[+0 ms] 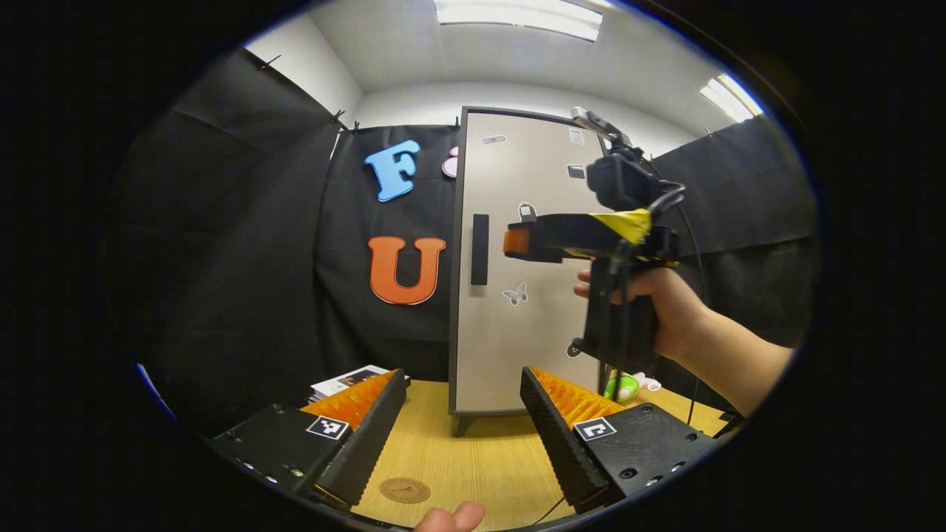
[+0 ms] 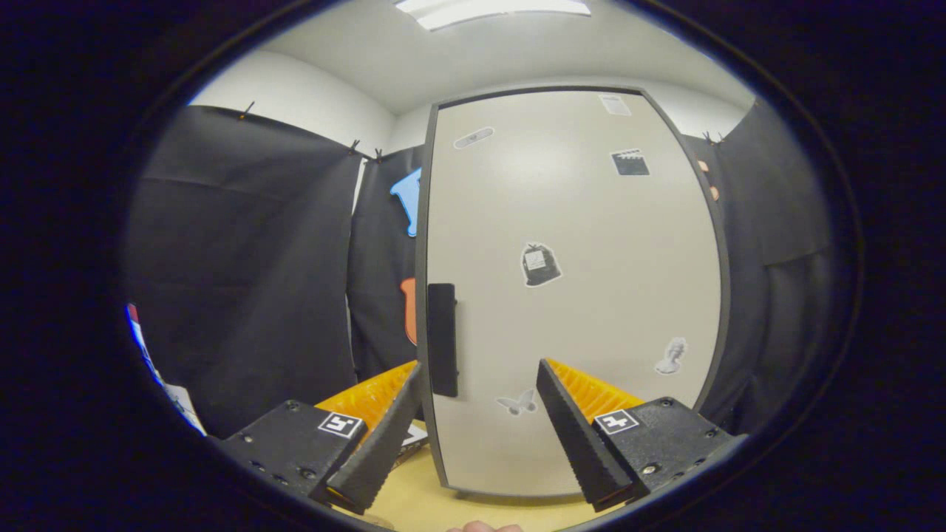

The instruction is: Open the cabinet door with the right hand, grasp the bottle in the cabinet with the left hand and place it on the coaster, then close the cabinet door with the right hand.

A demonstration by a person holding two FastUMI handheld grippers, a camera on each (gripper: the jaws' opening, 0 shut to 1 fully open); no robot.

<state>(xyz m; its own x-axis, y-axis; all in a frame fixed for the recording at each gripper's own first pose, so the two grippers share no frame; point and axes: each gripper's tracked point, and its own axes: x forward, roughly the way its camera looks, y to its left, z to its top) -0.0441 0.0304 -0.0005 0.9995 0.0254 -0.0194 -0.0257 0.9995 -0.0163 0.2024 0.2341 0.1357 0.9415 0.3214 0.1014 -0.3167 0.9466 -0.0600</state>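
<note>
While the door stands closed, the scene reads as follows.

Cabinet: tall pale-grey cabinet [image 1: 517, 295] with a dark frame, standing upright on the light wooden desk [image 1: 473, 458]; its short dark foot shows at the lower left corner in the left gripper view.
Cabinet door: closed flat in its frame [image 2: 584, 295]; small stickers are scattered over the face, among them a butterfly.
Door handle: black vertical bar handle [image 2: 442, 338] at the door's left edge, about mid-height.
Bottle: cannot be seen; the closed door hides the cabinet's interior.
Coaster: round brown coaster [image 1: 404, 490] lying flat on the desk, in front of the cabinet and between the left tongs' fingers in the left gripper view.
Left tongs: spread wide [image 1: 462, 436], nothing between the fingers, held above the desk and facing the cabinet front.
Right tongs: spread wide [image 2: 480, 428], nothing between the fingers, close to the door; the handle sits just above and beside the left finger, contact cannot be told.
Right tongs, left gripper view: held in a person's hand [image 1: 658, 310] in front of the door, tips pointing toward the handle and short of it [image 1: 517, 242].
Other items: stack of printed booklets [image 1: 347, 380] on the desk left of the cabinet; green and pink toy [image 1: 628, 384] on the desk by the cabinet's right side.
</note>
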